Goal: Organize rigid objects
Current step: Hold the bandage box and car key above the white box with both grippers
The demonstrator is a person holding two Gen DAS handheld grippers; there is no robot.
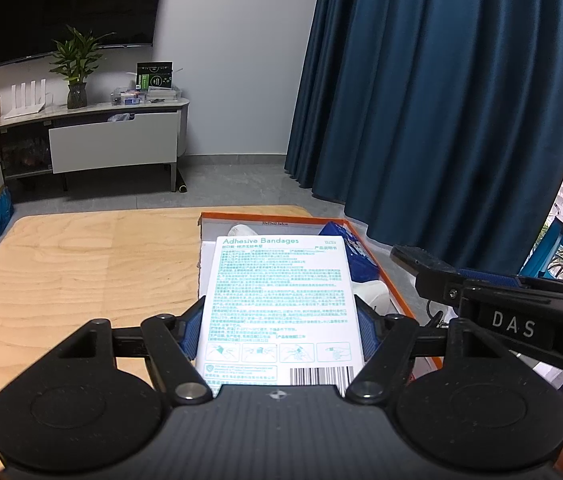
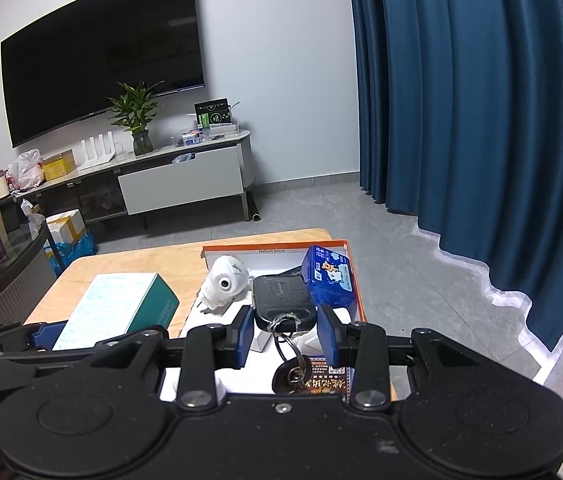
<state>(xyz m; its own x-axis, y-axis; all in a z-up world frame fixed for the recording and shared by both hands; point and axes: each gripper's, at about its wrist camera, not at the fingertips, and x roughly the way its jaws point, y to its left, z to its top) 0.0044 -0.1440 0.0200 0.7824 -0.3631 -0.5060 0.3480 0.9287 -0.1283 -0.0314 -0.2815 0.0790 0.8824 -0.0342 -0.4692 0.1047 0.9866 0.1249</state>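
Left gripper (image 1: 277, 330) clamps Adhesive Bandages box (image 1: 281, 300), mid-frame, poised over orange tray (image 1: 395, 280) for stowing. Right gripper (image 2: 285, 330) pinches black key fob (image 2: 283, 300) (keyring dangling), lower centre, above tray's clutter.

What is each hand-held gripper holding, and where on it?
Left hand-held gripper clamps the bandage box by its long sides, near end. Right hand-held gripper grips the key fob at its ring end.
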